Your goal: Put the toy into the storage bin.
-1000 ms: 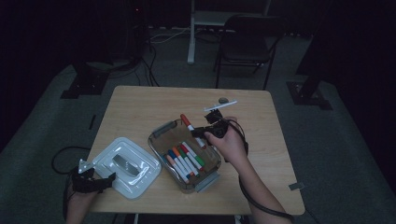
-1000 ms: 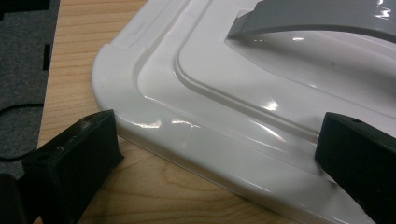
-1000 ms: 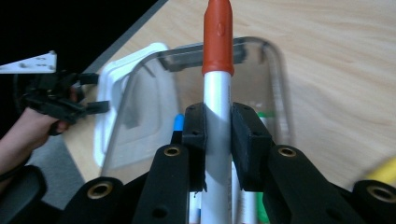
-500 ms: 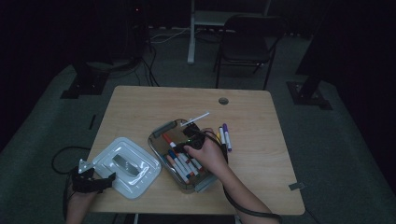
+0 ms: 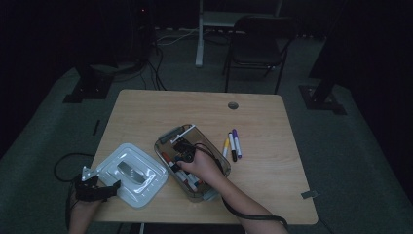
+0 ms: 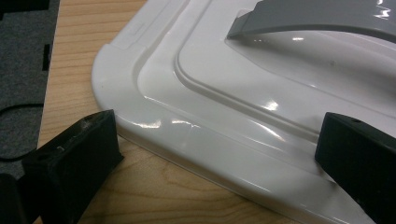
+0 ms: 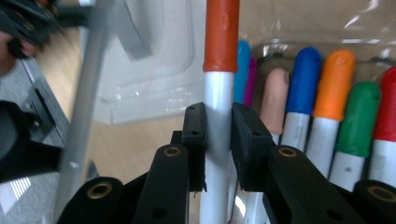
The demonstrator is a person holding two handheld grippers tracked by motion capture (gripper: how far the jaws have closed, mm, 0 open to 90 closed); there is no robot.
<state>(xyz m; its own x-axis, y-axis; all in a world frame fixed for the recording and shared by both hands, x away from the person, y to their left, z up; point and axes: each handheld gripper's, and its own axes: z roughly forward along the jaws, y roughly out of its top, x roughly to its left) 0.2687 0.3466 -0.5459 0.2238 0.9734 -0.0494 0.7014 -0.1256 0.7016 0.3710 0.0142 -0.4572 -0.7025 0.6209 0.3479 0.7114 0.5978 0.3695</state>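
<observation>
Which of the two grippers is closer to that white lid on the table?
Left. The left gripper sits at the white lid's near corner, jaws open around its edge; the right gripper is over the clear marker box.

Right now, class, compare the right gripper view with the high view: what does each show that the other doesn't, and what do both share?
Right gripper view alone: the right tongs shut on a marker with a red-orange cap, above a row of blue, orange and green caps.

High view alone: three loose markers lying on the wooden table beside the clear box, and a chair behind the table.

Both: the white lid beside the box, and the left tongs at its edge.
</observation>
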